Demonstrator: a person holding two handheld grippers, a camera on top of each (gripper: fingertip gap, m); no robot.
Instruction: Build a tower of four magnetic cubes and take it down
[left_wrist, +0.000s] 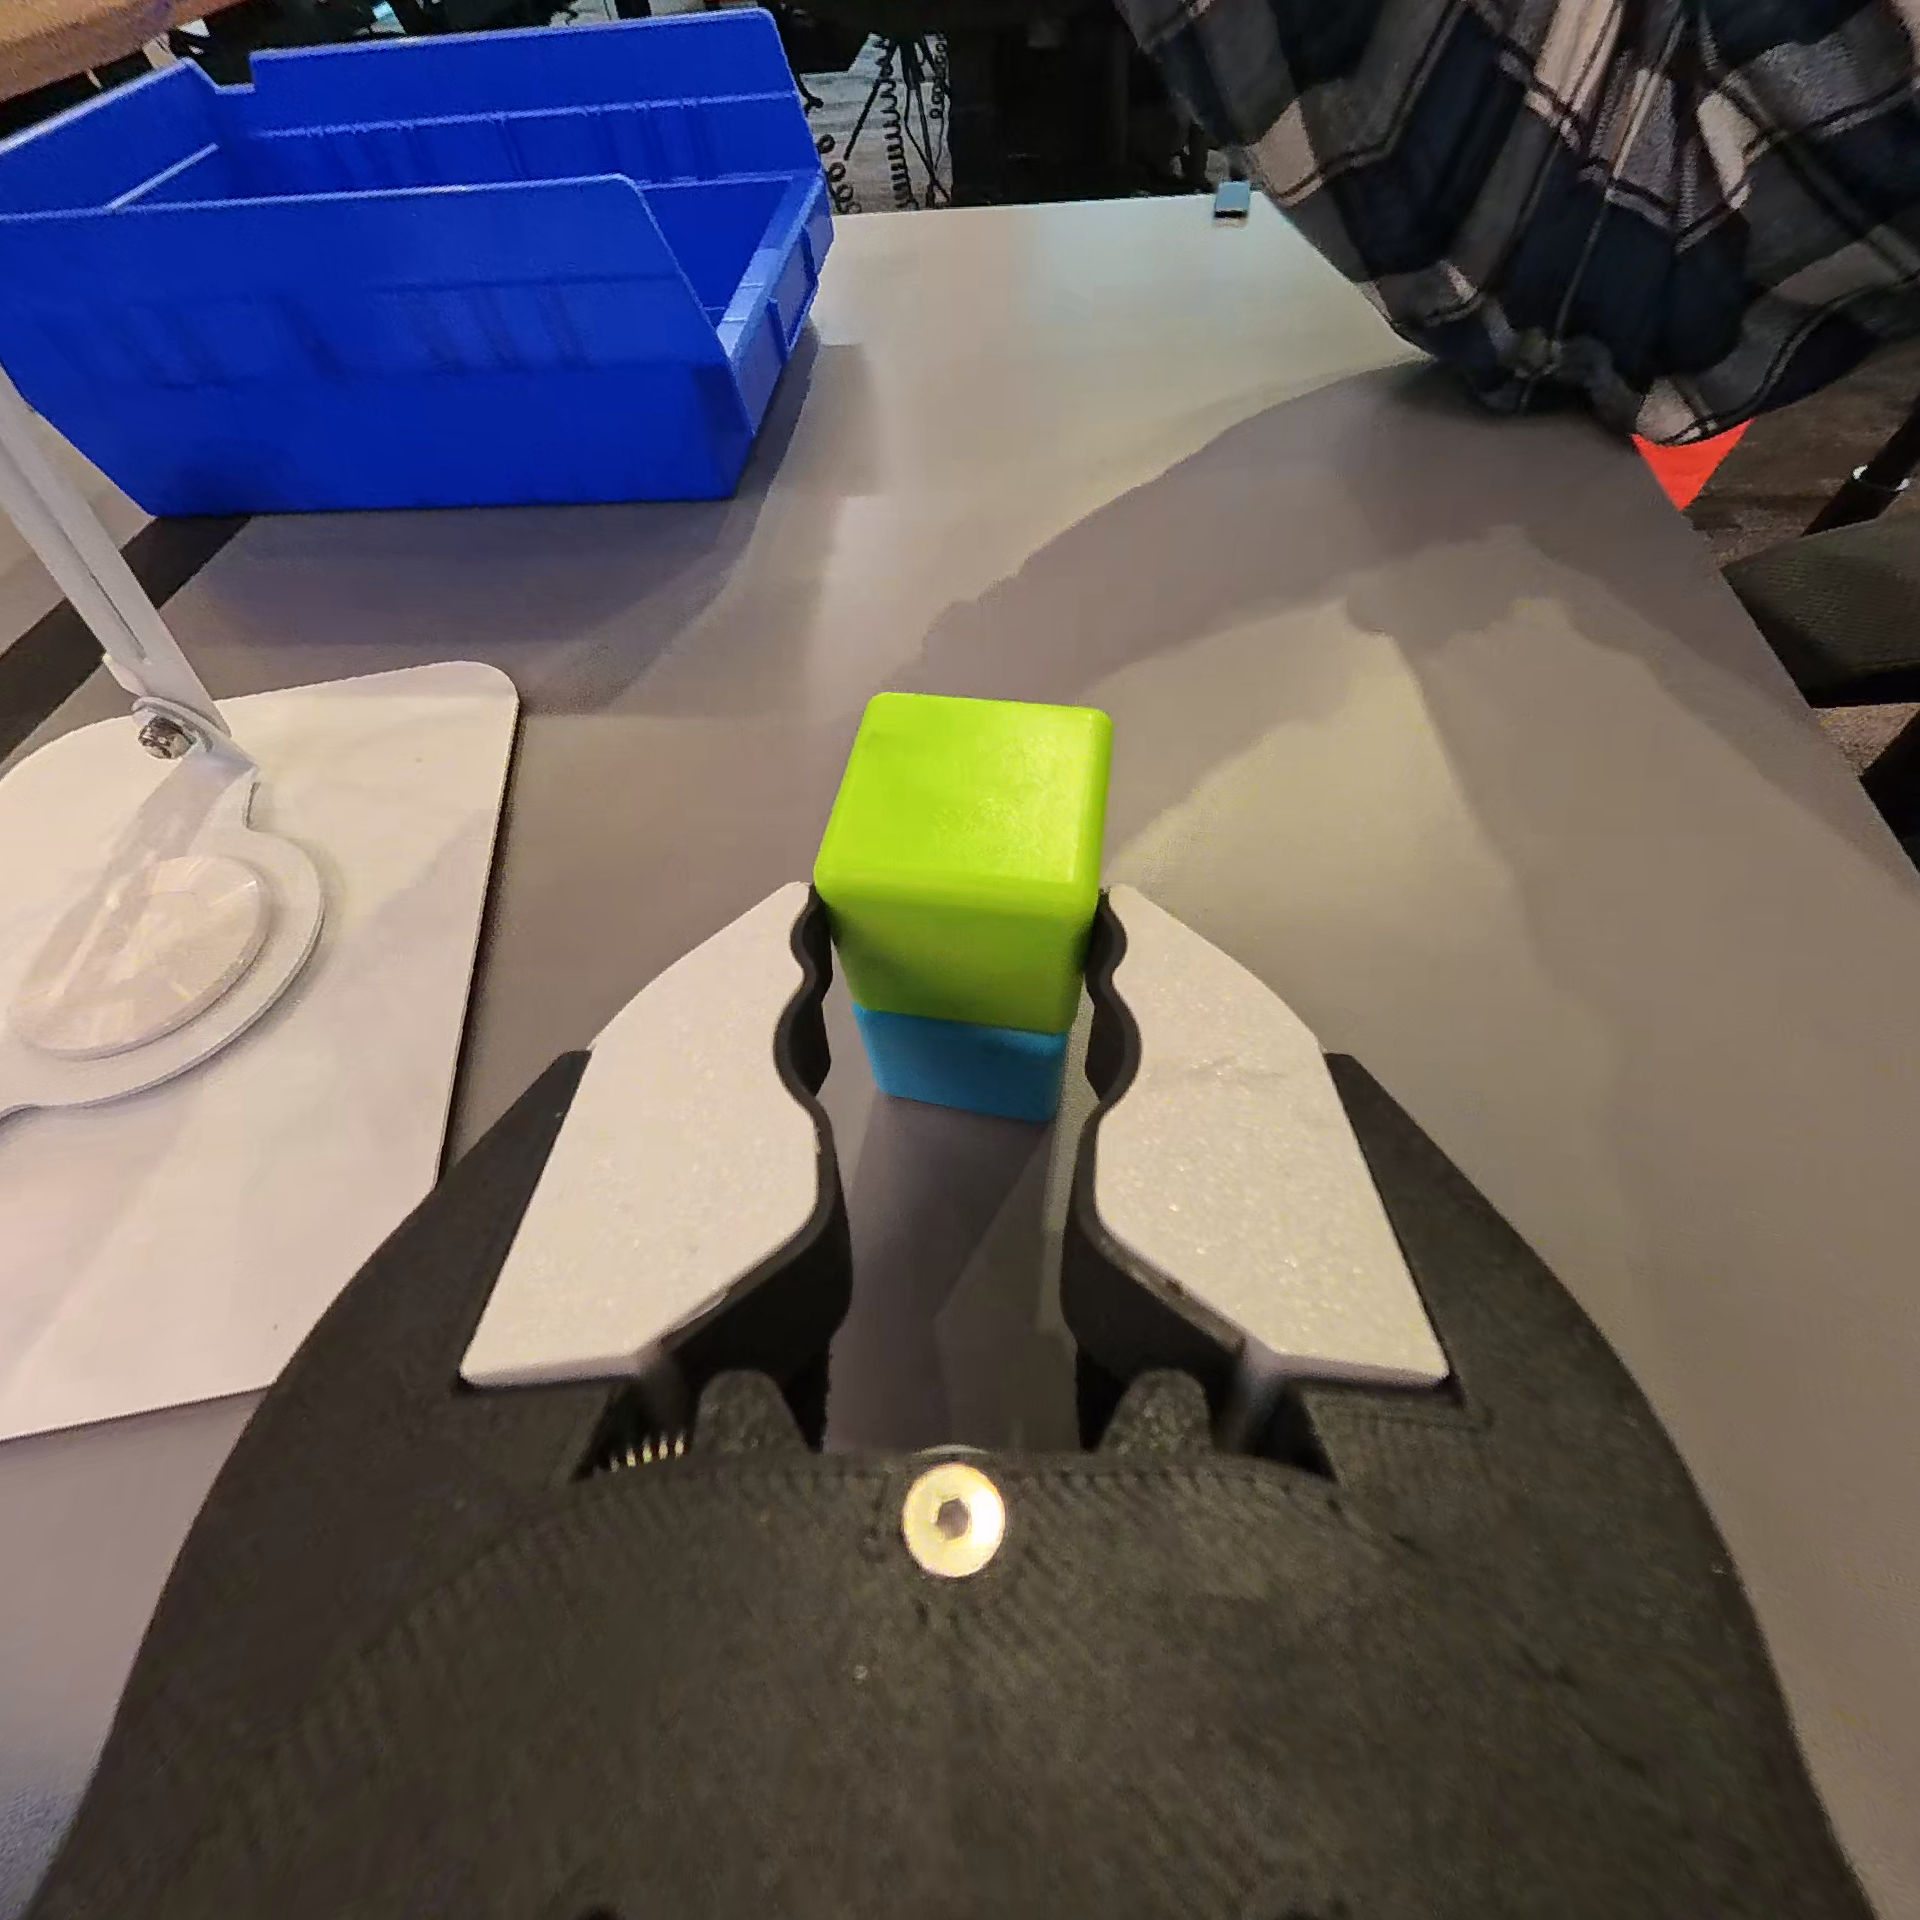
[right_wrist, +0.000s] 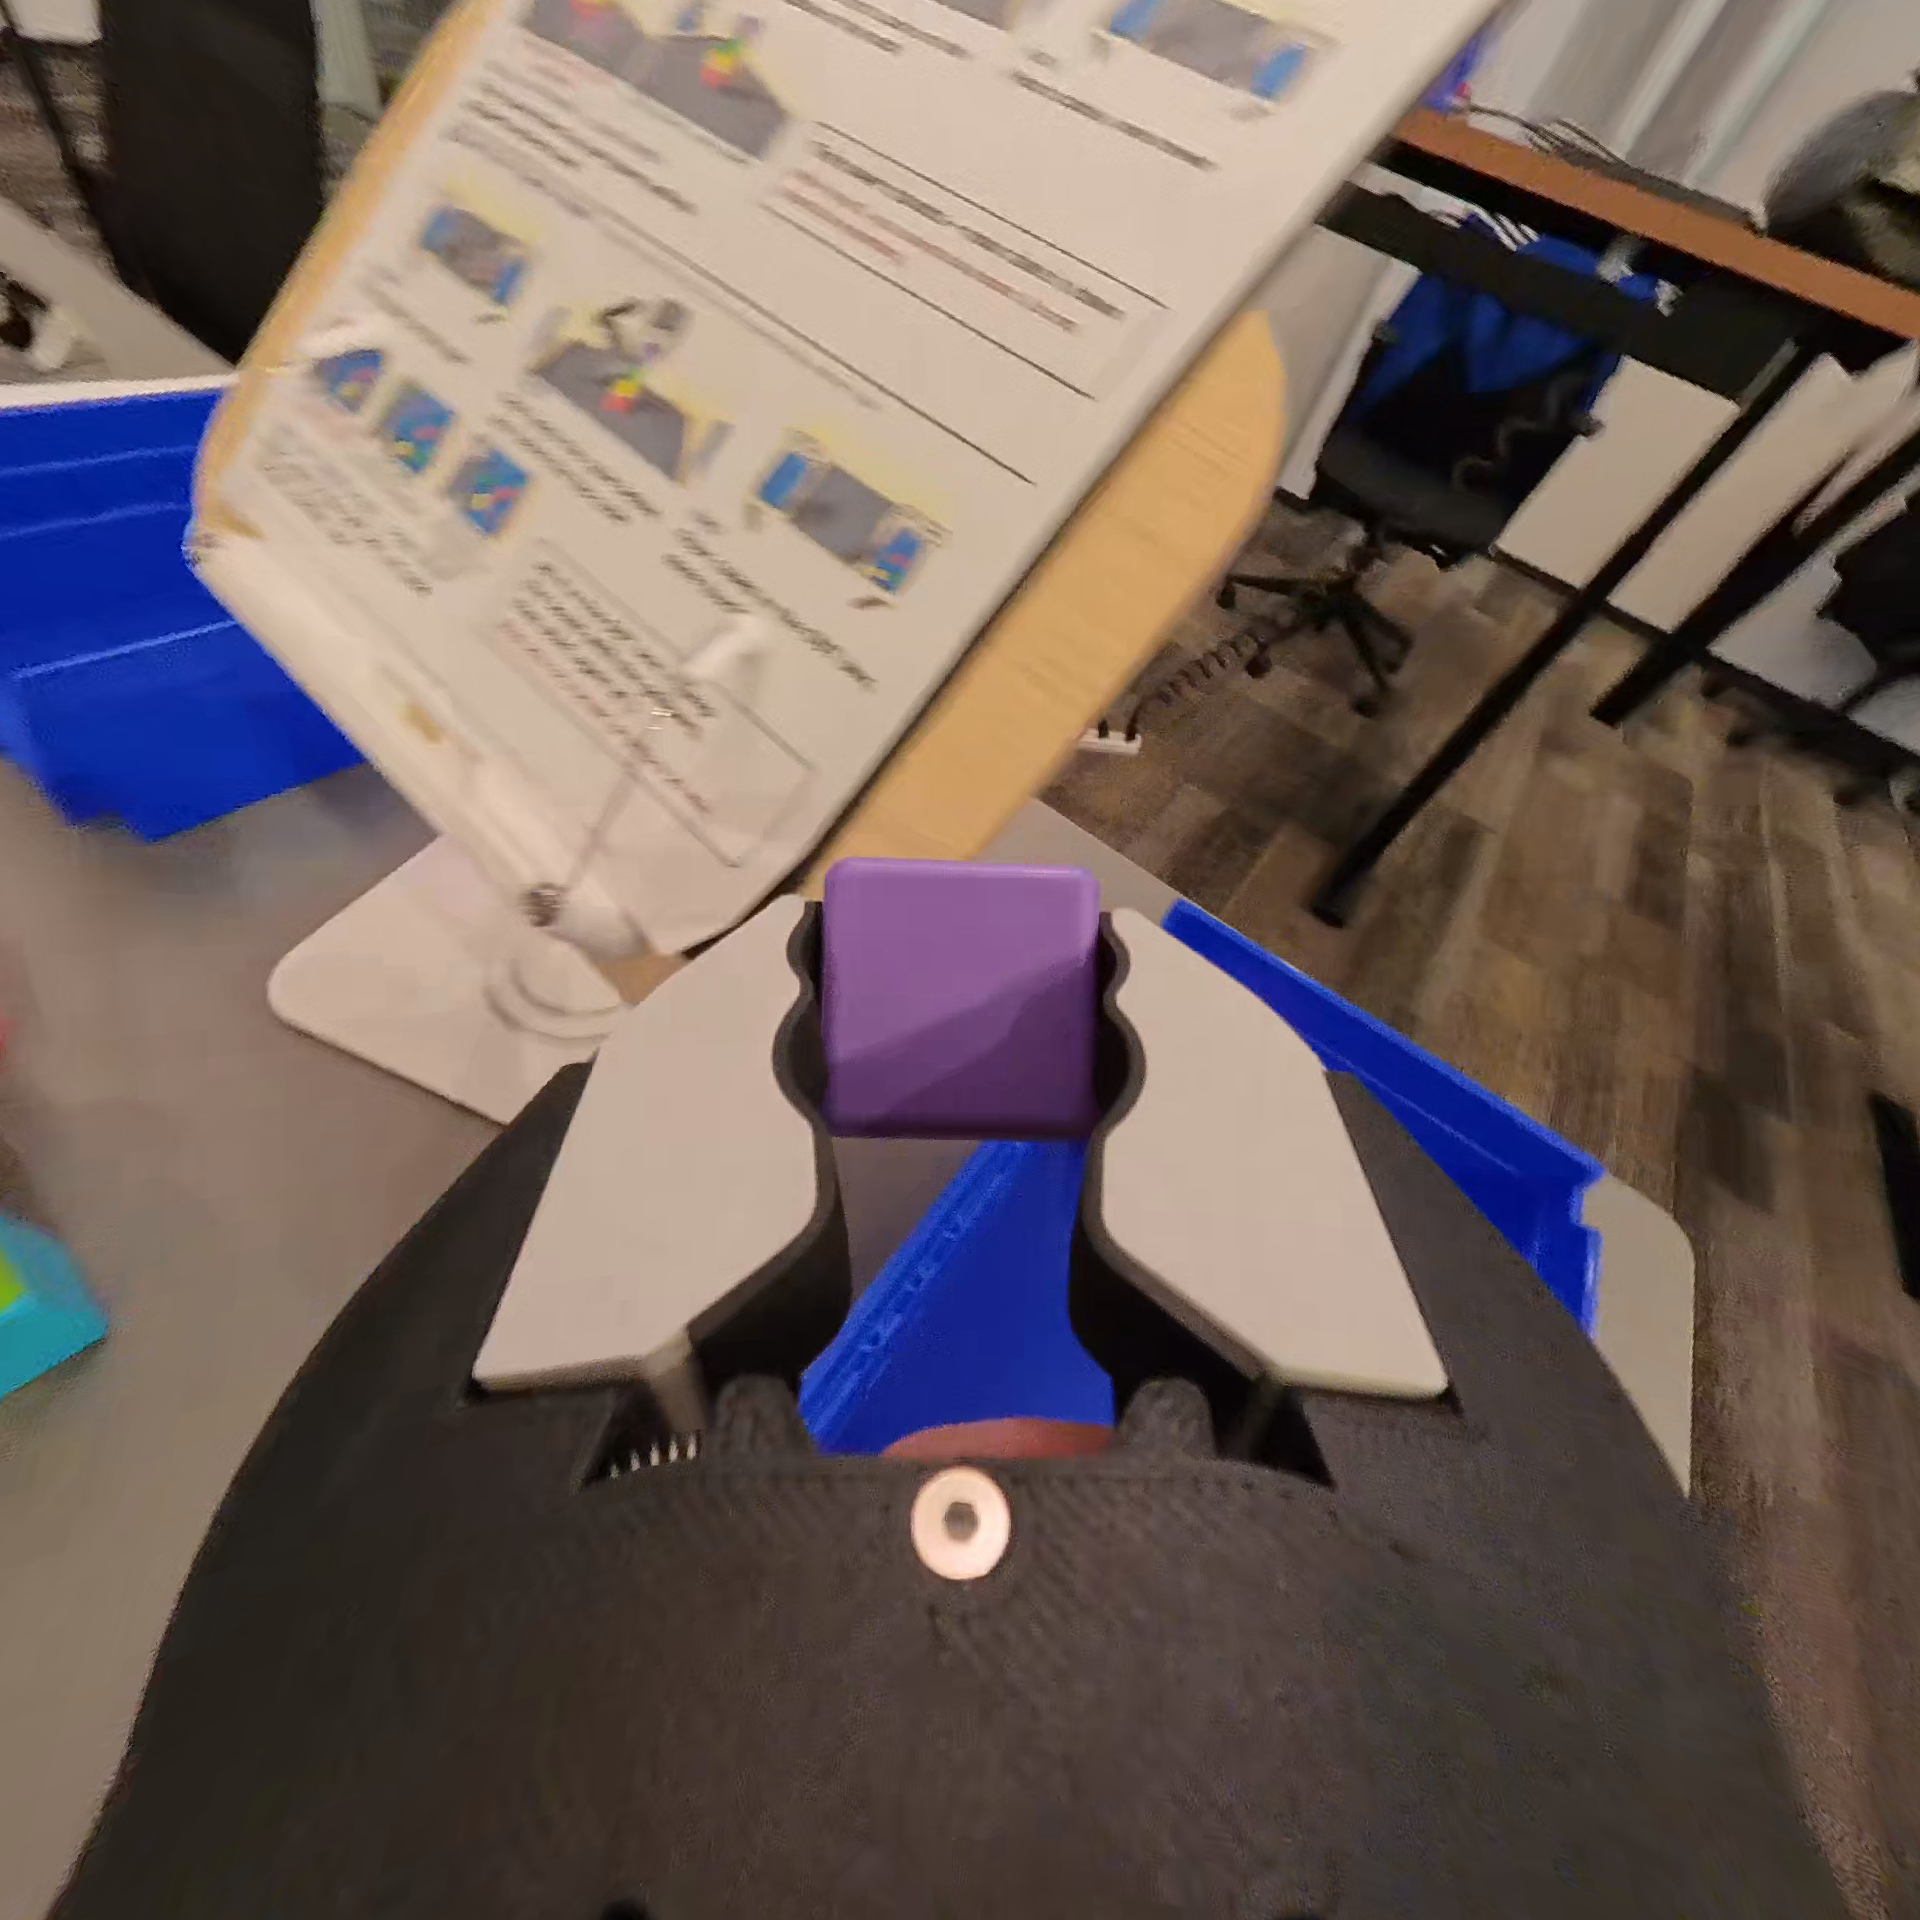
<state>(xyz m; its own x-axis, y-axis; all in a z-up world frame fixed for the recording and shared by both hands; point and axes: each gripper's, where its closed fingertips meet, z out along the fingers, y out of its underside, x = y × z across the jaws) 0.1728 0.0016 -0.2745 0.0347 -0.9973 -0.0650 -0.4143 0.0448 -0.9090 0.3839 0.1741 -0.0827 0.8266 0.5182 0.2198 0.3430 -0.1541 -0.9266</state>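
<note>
A green cube sits on a blue cube on the grey table, a two-cube stack. My left gripper is shut on the green cube, one fingertip against each side. My right gripper is shut on a purple cube and holds it in the air above a blue bin at the table's edge. The stack shows blurred at the left edge of the right wrist view. No fourth cube is clearly seen.
A second blue bin stands at the back left of the table. A white stand base lies left of the stack and carries a tilted instruction sheet. A person's plaid sleeve hangs over the far right. Some 35 cm of space lies between my two pairs of fingers.
</note>
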